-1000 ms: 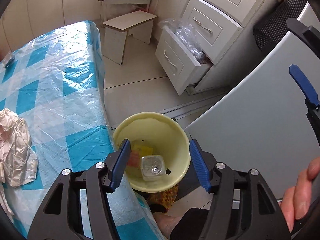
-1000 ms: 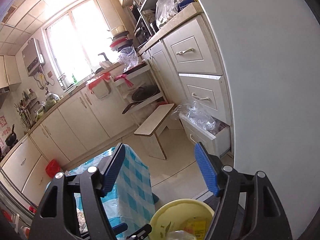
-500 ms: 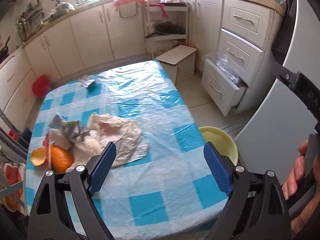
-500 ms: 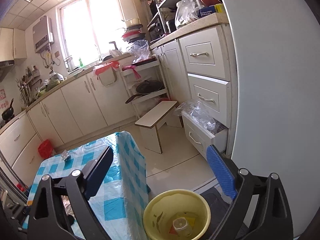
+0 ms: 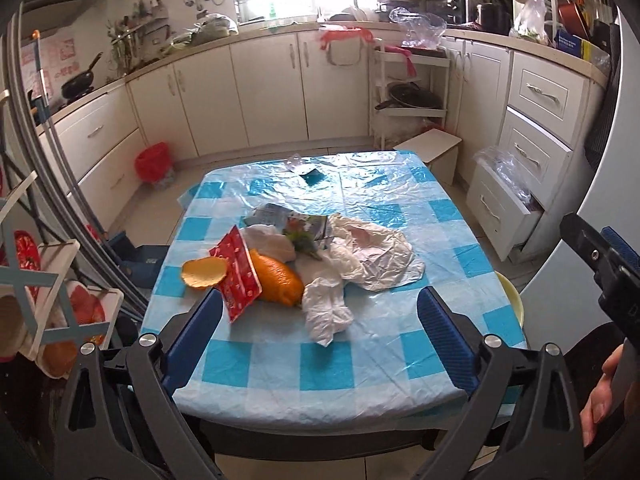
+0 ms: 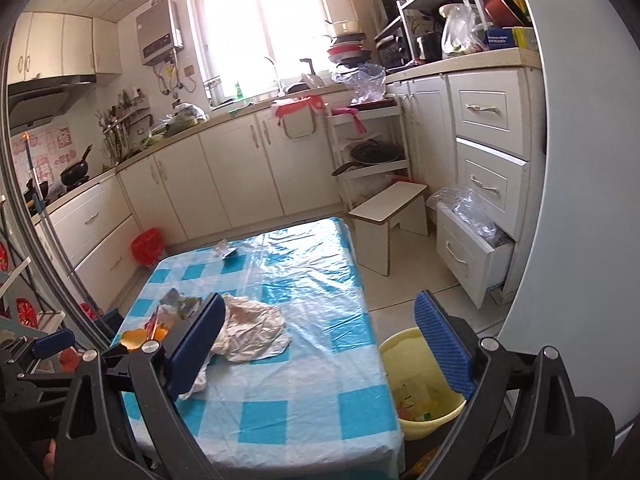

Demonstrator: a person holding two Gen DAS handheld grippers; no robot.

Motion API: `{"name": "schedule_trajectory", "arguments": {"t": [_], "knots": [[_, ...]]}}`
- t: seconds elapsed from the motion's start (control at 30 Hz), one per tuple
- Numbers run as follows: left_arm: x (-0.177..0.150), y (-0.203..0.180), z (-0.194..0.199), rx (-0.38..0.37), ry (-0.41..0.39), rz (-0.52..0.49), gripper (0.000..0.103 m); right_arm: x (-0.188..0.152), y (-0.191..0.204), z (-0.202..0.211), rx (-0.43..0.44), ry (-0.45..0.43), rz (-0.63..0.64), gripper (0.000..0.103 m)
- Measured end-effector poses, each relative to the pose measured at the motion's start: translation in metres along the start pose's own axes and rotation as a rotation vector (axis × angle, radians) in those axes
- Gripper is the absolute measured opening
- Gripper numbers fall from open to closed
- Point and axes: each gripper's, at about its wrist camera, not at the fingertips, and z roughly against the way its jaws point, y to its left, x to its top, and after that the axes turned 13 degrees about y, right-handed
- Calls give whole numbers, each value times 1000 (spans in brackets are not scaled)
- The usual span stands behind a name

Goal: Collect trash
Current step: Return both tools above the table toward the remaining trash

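the left gripper [image 5: 318,322] hung with its blue pads spread wide and nothing between them, above the near edge of a table [image 5: 280,376] covered in a blue-and-white checked plastic cloth. the right gripper [image 6: 320,344] was likewise released and empty, poised over the table's right side. just beyond the left gripper's pads lay the trash in a loose heap near the middle of the table: a crumpled white tissue [image 5: 326,314] nearest, an orange peel [image 5: 280,278] touching it on the left, a red wrapper [image 5: 238,274] leaning against the peel, and a round yellow-orange piece [image 5: 203,273] just beside the wrapper. behind these sat a wrinkled sheet of pale paper [image 5: 380,254] and a printed packet [image 5: 306,228] partly tucked under it. well apart, at the far edge, lay a small clear wrapper [image 5: 301,165]. a yellow bin [image 6: 416,392] stood on the floor just beside the table's right side, with some colourful scraps inside. past it a low white stool [image 6: 390,220] stood near an open drawer [image 6: 472,254] holding a plastic bag.
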Motion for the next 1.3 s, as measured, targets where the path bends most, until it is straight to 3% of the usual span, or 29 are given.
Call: {"name": "schedule_trajectory", "arguments": {"t": [0.5,1.3], "knots": [[-37,62,44,6,-57,112,95,-23,70,40,20,7,124,96],[-51,83,75,-13,-110,168,95,-29,94,68,18,-39,158,96]]}}
